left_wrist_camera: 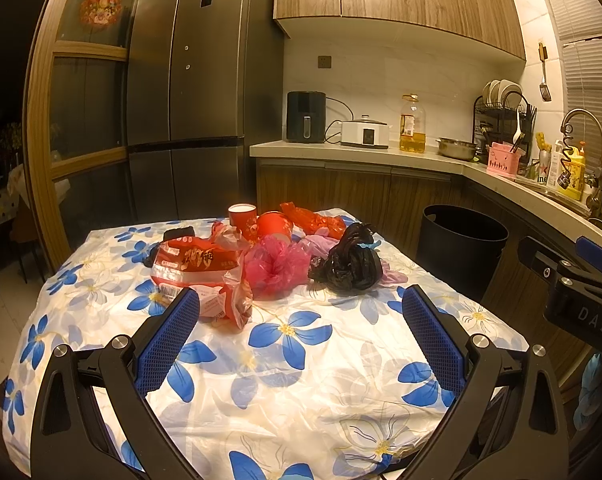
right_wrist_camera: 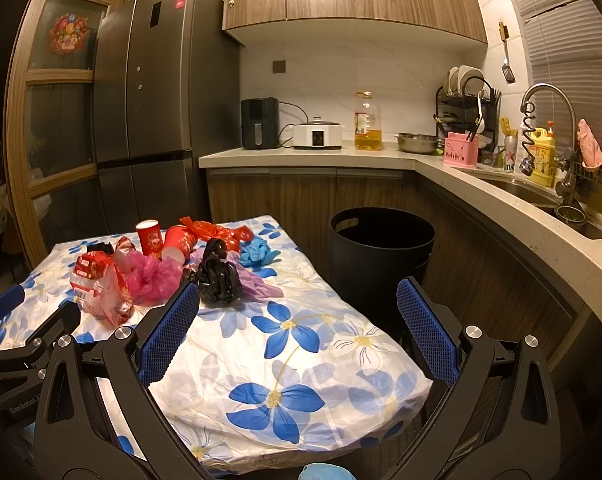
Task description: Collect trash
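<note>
A pile of trash lies at the far end of the flowered table [left_wrist_camera: 293, 360]: a red snack wrapper [left_wrist_camera: 193, 268], a pink plastic bag [left_wrist_camera: 275, 266], a black plastic bag [left_wrist_camera: 351, 262], two red paper cups [left_wrist_camera: 243, 216], an orange bag [left_wrist_camera: 313, 216]. My left gripper [left_wrist_camera: 301, 312] is open and empty, hovering short of the pile. My right gripper [right_wrist_camera: 297, 304] is open and empty over the table's right side; the black bag [right_wrist_camera: 219, 276] lies just beyond its left finger. A blue glove [right_wrist_camera: 257, 254] lies behind. A black bin [right_wrist_camera: 381, 256] stands right of the table.
A counter [right_wrist_camera: 301, 158] runs behind and along the right with an air fryer, cooker, oil bottle [right_wrist_camera: 367, 124], dish rack and sink [right_wrist_camera: 541, 196]. A dark fridge [left_wrist_camera: 197, 80] stands behind the table. The right gripper body [left_wrist_camera: 573, 288] shows at the left view's right edge.
</note>
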`<state>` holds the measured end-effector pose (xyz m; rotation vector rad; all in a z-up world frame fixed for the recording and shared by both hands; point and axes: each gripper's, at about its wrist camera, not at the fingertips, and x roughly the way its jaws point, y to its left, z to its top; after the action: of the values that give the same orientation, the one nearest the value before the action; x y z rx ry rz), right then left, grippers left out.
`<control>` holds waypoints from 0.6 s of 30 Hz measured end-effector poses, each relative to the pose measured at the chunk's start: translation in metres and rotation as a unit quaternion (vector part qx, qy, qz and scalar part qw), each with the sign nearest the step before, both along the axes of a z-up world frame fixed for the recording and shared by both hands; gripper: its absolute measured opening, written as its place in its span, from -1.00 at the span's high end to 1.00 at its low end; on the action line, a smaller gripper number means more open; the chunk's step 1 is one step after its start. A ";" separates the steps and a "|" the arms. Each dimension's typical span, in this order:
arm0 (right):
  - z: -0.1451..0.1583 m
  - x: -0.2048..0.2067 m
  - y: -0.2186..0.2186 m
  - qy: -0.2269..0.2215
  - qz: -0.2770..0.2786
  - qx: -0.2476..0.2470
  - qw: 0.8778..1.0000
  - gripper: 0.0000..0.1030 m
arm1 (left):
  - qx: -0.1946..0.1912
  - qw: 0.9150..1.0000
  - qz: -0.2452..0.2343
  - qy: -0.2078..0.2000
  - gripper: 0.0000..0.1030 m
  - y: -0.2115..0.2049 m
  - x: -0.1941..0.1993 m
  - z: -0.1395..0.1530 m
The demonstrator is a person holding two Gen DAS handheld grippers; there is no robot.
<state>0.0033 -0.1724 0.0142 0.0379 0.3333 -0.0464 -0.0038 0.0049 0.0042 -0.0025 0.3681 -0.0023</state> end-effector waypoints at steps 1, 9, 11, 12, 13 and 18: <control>0.000 0.000 0.000 0.001 0.000 0.000 1.000 -0.90 | 0.000 1.000 0.000 0.000 -0.90 0.000 0.000 0.000; 0.001 -0.002 -0.001 0.001 0.001 -0.001 1.000 -0.90 | -0.004 1.000 0.003 0.000 -0.90 -0.003 0.000 -0.004; 0.001 -0.002 -0.002 0.002 0.000 -0.001 1.000 -0.90 | -0.006 1.000 0.003 0.001 -0.90 -0.001 0.001 -0.004; 0.001 -0.002 -0.002 0.002 0.001 0.000 1.000 -0.90 | -0.005 1.000 0.003 0.001 -0.90 -0.002 0.001 -0.005; 0.001 -0.003 -0.003 0.002 0.001 0.000 1.000 -0.90 | -0.005 1.000 0.004 0.001 -0.90 -0.002 0.001 -0.005; 0.000 -0.001 0.003 0.002 0.002 -0.003 1.000 -0.90 | -0.008 1.000 0.005 0.002 -0.90 0.001 0.001 -0.004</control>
<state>0.0028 -0.1696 0.0143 0.0316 0.3381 -0.0443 -0.0025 0.0057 0.0001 -0.0208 0.3715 0.0038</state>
